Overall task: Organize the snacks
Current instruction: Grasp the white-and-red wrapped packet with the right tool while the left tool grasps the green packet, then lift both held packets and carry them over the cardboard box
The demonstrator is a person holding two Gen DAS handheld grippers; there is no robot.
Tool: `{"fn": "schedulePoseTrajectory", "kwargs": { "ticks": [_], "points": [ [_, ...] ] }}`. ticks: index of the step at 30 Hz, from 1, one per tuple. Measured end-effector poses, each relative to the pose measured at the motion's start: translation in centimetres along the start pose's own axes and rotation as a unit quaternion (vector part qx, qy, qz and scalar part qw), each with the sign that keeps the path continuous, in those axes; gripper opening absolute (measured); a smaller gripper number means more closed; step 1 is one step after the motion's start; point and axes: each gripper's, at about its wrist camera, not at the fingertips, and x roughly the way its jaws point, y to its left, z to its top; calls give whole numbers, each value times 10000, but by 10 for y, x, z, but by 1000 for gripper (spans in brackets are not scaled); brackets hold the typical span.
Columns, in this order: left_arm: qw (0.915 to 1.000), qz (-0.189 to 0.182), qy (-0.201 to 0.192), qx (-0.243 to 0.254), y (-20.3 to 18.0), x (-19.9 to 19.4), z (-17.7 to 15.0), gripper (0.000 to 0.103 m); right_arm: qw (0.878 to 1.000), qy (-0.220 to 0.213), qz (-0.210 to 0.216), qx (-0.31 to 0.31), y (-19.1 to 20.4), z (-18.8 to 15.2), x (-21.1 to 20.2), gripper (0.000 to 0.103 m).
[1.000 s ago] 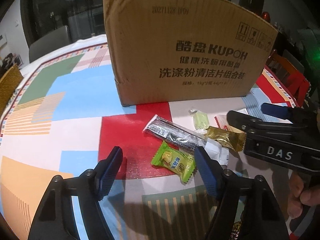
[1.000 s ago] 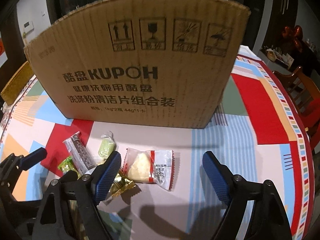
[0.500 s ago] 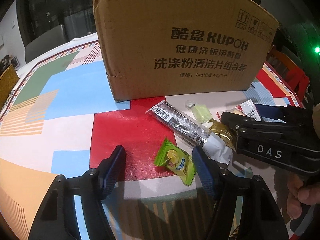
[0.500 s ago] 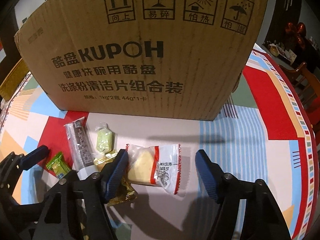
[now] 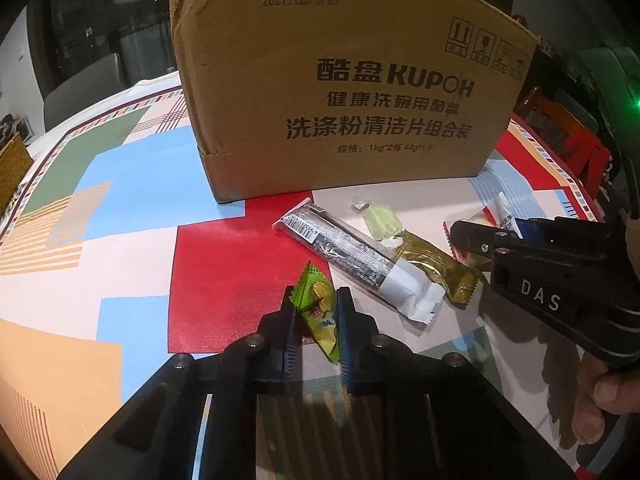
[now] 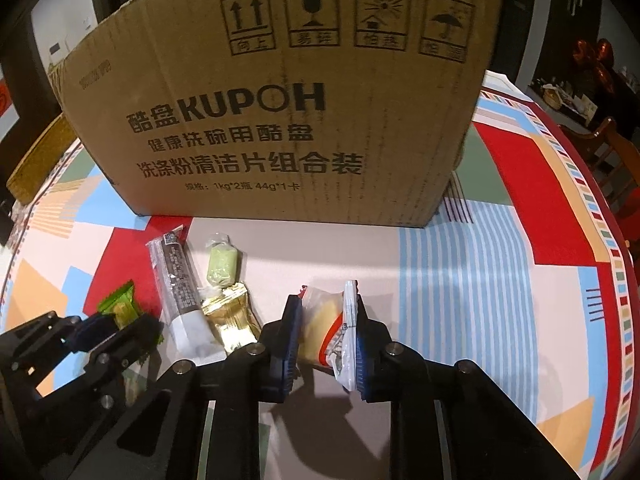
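- Left tongs (image 5: 316,320) at lower centre are clamped on the green packet (image 5: 318,308), ready for lifting.
- Right tongs (image 6: 326,334) are closing, pinching the white packet (image 6: 326,330).
- The box (image 6: 280,100) fills the upper frame, probably their destination.

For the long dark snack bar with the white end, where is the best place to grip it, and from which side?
Grip the long dark snack bar mid-length, from above, jaws across its narrow width. It lies flat and slanted on the patterned tablecloth, with the gold wrapper against one long side, so its ends crowd less.
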Motion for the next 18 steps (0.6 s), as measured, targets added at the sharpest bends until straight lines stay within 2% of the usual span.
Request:
{"fn": "schedulePoseTrajectory", "kwargs": {
  "ticks": [11, 18],
  "points": [
    [9999, 67, -83, -9, -2, -8, 1, 15, 9999, -136, 66, 53, -10, 4, -8, 15],
    [9997, 150, -176, -39, 0, -18, 2, 15, 9996, -255, 117, 46, -8, 5, -18, 13]
  ]
}}
